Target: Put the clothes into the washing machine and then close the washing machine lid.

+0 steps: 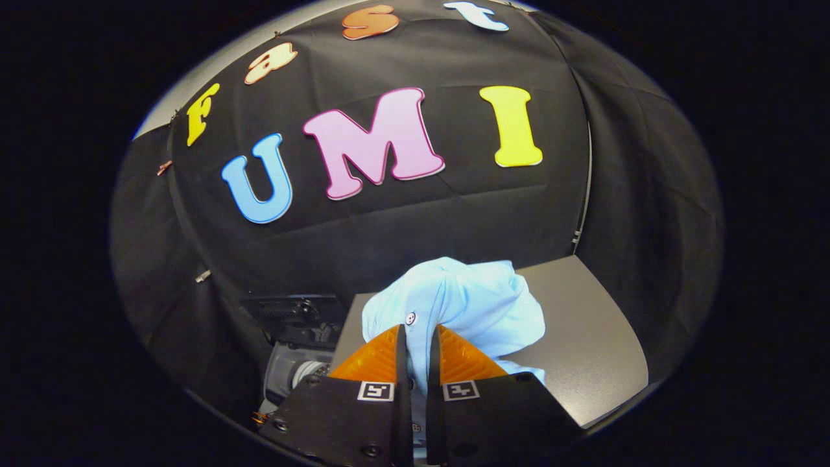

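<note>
One garment (473, 305), a pale blue shirt with one small button showing, is bunched up and pinched between the two fingers of the gripper (418, 350), which stand close together with cloth in the narrow gap. It hangs over the grey table (583, 337). Its lower part is hidden behind the fingers. Beside the table, a dark machine (295, 344) is hard to make out.

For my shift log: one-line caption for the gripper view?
Gripper fingers pinch a light blue shirt bunched above a grey surface.
</note>
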Demonstrator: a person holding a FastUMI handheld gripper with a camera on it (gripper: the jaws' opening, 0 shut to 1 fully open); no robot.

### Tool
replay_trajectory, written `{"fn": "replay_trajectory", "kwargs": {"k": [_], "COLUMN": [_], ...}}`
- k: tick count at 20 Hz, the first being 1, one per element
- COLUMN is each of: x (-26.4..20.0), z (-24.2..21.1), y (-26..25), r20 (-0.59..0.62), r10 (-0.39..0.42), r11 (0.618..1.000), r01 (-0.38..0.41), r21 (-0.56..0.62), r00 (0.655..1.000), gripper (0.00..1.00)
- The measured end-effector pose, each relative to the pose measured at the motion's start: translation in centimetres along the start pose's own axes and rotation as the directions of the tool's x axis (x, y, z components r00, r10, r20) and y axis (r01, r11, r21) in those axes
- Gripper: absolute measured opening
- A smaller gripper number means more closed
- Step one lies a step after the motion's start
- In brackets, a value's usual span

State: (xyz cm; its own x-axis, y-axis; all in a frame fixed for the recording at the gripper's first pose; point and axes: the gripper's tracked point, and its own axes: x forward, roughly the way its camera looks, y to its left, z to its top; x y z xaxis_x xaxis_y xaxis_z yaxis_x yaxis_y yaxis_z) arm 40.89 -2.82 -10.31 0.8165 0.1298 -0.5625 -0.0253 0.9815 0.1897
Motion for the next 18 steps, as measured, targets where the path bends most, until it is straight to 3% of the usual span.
{"fn": "replay_trajectory", "kwargs": {"k": [7,12,18], "x": [-1.3,-0.6,2.2], "z": [0.7,-1.6,-4.7], "y": [9.0,15.0,20.4], "r20": [0.004,-0.022,-0.058], "r10": [0.102,0.165,0.186], "r11": [0.994,0.983,0.980], "r01": [-0.101,-0.166,-0.189], "r21": [-0.047,-0.081,-0.065], "r00": [0.995,0.986,0.981], "gripper": [0.13,0.12,0.13]}}
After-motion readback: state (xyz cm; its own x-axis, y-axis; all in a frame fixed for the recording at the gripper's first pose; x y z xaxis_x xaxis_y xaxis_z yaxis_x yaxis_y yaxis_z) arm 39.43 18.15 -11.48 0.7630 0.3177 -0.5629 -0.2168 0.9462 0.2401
